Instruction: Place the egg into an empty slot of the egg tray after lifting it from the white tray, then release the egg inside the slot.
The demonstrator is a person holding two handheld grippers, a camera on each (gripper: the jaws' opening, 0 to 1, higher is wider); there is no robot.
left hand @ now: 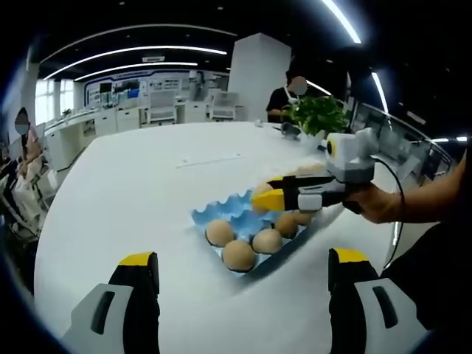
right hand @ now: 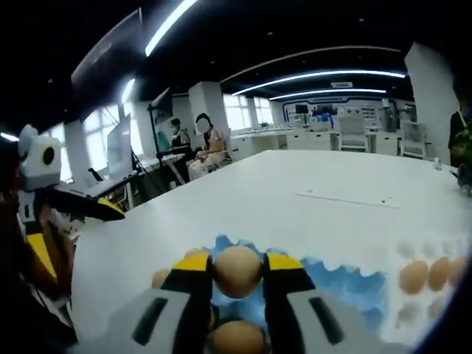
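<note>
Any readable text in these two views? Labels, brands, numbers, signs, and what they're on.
No text can be read.
Far wall display panels: bright patches, too blurred and small to read.
Blue moulded egg tray: no print visible.
White egg tray: no print visible.
Brown egg held in the right tool: no stamp visible.
Left tool: no markings legible.

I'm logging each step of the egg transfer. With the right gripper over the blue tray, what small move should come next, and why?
Probably lower the right gripper straight down. Its jaws are shut on an egg above the blue tray, so it likely still needs to reach a slot before release. I cannot tell which slot below it is free.
</note>
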